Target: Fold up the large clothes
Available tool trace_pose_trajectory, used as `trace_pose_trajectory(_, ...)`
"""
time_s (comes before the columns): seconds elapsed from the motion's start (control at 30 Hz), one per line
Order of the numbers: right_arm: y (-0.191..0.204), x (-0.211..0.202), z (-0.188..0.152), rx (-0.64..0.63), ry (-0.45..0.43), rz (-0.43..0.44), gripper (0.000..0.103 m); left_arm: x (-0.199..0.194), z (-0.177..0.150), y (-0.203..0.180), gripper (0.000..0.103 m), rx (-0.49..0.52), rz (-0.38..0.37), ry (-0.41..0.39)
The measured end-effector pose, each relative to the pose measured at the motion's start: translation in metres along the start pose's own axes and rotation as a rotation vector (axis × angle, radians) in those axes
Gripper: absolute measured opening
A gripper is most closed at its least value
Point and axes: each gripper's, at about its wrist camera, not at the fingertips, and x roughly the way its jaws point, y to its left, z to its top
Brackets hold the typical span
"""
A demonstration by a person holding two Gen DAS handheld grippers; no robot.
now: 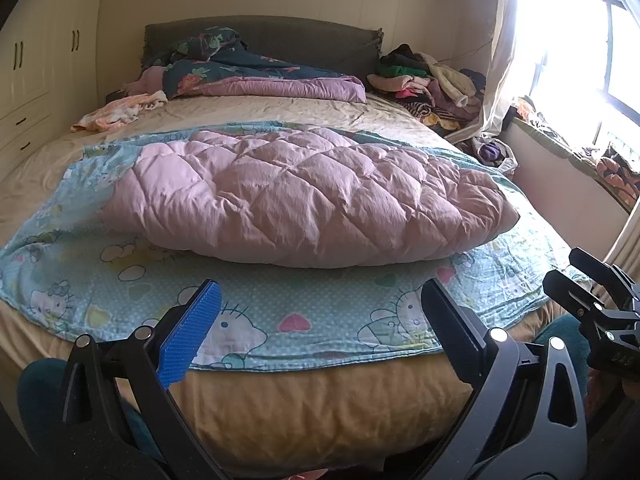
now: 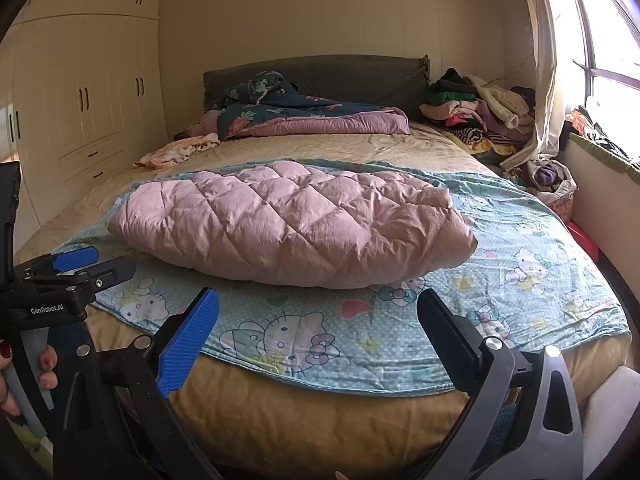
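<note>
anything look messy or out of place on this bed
Yes. The quilt is only half folded: its pink side is doubled over the cartoon-print side, skewed to the edges. A peach garment lies crumpled near the head, and an unsorted clothes pile crowds the far window-side corner.

Wardrobe (image 2: 80, 92), window (image 1: 580, 40) (sunlit)
</note>
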Motion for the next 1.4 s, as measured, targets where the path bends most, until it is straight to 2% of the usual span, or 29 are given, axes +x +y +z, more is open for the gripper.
trace_pose_trajectory(1.4,0.0008,-0.0014,-0.0004,-0.005,-0.003,-0.002,0.099,-0.0032,0.0015,0.0,0.094,0.002,0.0,-0.006)
